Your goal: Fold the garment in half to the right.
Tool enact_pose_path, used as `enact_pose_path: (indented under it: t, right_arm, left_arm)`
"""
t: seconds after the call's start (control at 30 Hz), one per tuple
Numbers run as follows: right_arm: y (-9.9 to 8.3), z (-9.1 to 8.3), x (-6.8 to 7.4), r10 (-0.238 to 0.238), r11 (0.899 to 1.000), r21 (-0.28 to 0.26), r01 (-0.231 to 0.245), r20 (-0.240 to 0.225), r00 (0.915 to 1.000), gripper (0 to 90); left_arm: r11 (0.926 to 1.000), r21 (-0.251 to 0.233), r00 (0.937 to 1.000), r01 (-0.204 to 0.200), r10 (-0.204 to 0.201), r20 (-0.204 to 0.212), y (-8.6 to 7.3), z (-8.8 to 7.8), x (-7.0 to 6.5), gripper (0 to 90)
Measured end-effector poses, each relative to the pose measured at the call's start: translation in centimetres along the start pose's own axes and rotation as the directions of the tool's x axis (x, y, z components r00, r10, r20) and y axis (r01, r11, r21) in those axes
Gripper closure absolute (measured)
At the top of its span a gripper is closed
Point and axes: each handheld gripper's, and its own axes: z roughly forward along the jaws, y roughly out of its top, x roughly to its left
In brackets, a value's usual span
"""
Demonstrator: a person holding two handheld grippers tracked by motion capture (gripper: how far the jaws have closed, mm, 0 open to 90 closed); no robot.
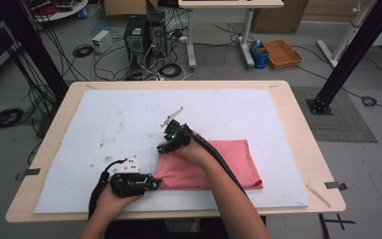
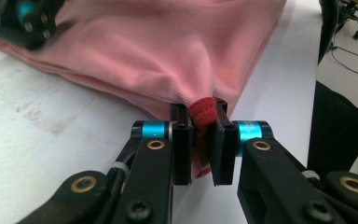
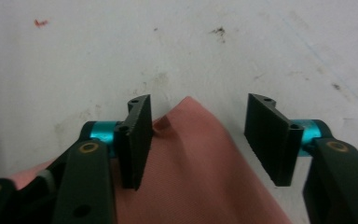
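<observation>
Pink cloth point(image 1: 214, 164): a folded garment lying on the white mat point(image 1: 129, 119), in the mat's front half and right of its middle, its right end well short of the mat's right edge.
Cloth, near-left corner: bunched and pinched between the jaws of the left gripper point(image 2: 201, 135); in the left gripper view a darker red hem stands up between the two pads.
Cloth, far-left corner: a pointed tip lying flat on the mat, seen in the right gripper view point(image 3: 191, 154) between that gripper's jaws.
Left gripper: point(image 1: 151, 185) near the mat's front edge, left of the cloth, lying low and pointing toward the cloth; jaws narrow, clamped on the fabric.
Right gripper: point(image 3: 198, 135) set over the far-left corner of the cloth, tips at the mat; jaws part-way apart, with the corner between them; the left pad touches the fabric edge, the right pad stands clear of it, so nothing is gripped.
Right gripper, high view: point(image 1: 165, 148) near the mat's middle, the forearm crossing over the cloth from the front edge.
Mat: white, stained with small brown marks, covering most of the wooden table point(image 1: 298, 129).
</observation>
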Motion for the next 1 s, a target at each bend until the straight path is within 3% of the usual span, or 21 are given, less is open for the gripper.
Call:
enact_pose_path:
  t: [0.07,0.13,0.23,0.33,0.57,1.0]
  right_arm:
    - [0.1,-0.1,0.1,-0.013,1.0,0.001,0.013,-0.029,0.9995,62.7]
    - [0.2,-0.1,0.5,-0.049,0.999,0.007,0.049,-0.023,0.9985,74.5]
    - [0.3,-0.1,1.0,-0.093,0.995,0.024,0.093,0.003,0.9956,85.1]
    - [0.4,-0.1,1.2,-0.103,0.994,0.022,0.103,0.013,0.9946,86.9]
    - [1.2,-0.9,1.5,-0.116,0.991,-0.052,0.119,0.057,0.9916,87.2]
    - [0.6,-3.0,0.8,-0.104,0.988,-0.109,0.108,0.042,0.9937,87.1]
  left_arm:
    - [1.0,0.0,1.0,0.0,0.0,0.001,0.0,0.0,0.0,81.1]
    - [1.0,0.004,1.0,-0.001,0.001,-0.001,0.0,0.0,0.0,81.0]
    - [1.0,0.004,1.0,0.004,-0.004,-0.001,-0.1,-0.1,0.1,81.1]
    - [1.0,-0.001,1.0,0.006,-0.006,-0.002,-0.1,-0.3,0.2,81.1]
    - [0.9998,-0.019,0.9999,0.01,-0.01,-0.005,0.0,-0.8,0.4,81.0]
    - [0.9986,-0.053,0.9985,-0.004,0.007,0.054,1.4,-0.7,0.4,81.0]
